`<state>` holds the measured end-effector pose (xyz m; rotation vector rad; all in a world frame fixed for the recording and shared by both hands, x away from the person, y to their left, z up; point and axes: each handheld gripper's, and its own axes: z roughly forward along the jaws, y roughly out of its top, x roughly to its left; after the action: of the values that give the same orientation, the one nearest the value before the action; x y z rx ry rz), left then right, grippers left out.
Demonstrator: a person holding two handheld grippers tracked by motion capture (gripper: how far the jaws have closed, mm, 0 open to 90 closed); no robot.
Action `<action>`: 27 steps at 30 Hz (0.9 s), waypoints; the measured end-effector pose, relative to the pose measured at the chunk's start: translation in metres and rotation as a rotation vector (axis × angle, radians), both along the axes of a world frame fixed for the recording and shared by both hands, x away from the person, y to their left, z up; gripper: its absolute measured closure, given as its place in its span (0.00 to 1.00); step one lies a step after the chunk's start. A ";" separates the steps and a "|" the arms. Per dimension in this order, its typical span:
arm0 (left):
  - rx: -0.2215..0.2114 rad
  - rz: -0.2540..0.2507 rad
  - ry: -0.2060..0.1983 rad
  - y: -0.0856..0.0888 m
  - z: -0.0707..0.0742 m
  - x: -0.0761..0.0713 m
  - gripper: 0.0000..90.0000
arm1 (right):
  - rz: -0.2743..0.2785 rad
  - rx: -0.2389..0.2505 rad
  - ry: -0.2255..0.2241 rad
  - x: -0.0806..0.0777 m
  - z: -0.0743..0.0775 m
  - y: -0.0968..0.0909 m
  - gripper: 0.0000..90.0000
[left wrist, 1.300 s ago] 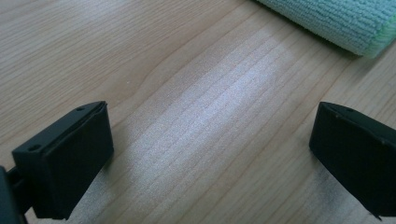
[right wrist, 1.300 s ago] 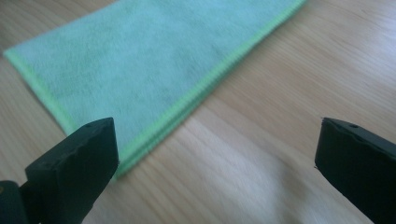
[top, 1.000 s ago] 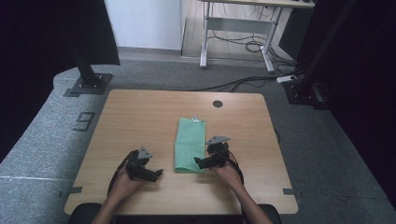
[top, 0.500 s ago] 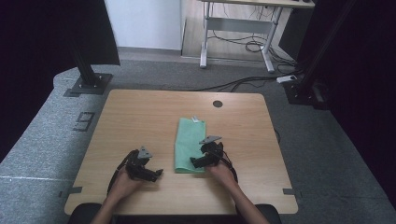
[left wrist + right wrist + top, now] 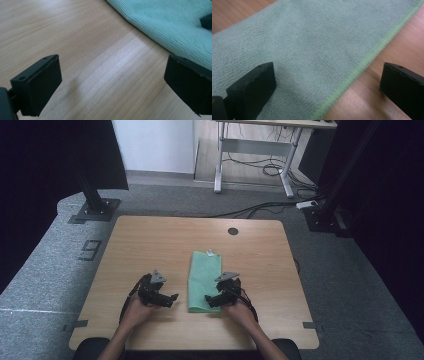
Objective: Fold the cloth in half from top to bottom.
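A folded green cloth [image 5: 203, 280] lies lengthwise in the middle of the wooden table [image 5: 150, 240]. My right gripper [image 5: 210, 300] is open at the cloth's near right corner, one jaw over the cloth [image 5: 312, 45] and the other over bare wood beside its hemmed edge. My left gripper [image 5: 172, 297] is open just left of the cloth's near end, its jaws low over bare wood, with the cloth [image 5: 172, 27] ahead and to the right. Nothing is held by either gripper.
A round cable hole [image 5: 233, 231] sits near the table's far edge. A small white tag [image 5: 210, 253] shows at the cloth's far end. Black stands [image 5: 92, 205] and a desk frame [image 5: 255, 160] stand on the floor beyond the table.
My right gripper has moved left and nearer, onto the cloth's near right corner. The left gripper has stayed almost in place.
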<state>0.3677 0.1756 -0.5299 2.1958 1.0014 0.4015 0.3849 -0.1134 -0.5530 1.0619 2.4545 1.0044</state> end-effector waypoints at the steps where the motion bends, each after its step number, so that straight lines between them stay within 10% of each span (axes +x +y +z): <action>1: -0.002 -0.001 -0.002 -0.002 0.000 0.001 0.02 | 0.003 -0.001 0.000 -0.002 0.000 -0.001 0.00; 27: 0.034 -0.041 0.032 -0.053 -0.016 0.019 0.03 | 0.043 0.006 -0.007 -0.041 -0.001 -0.008 0.01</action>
<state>0.3864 0.1227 -0.5464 2.2559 0.9716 0.3682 0.3439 -0.1214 -0.5536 1.0099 2.4796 1.0278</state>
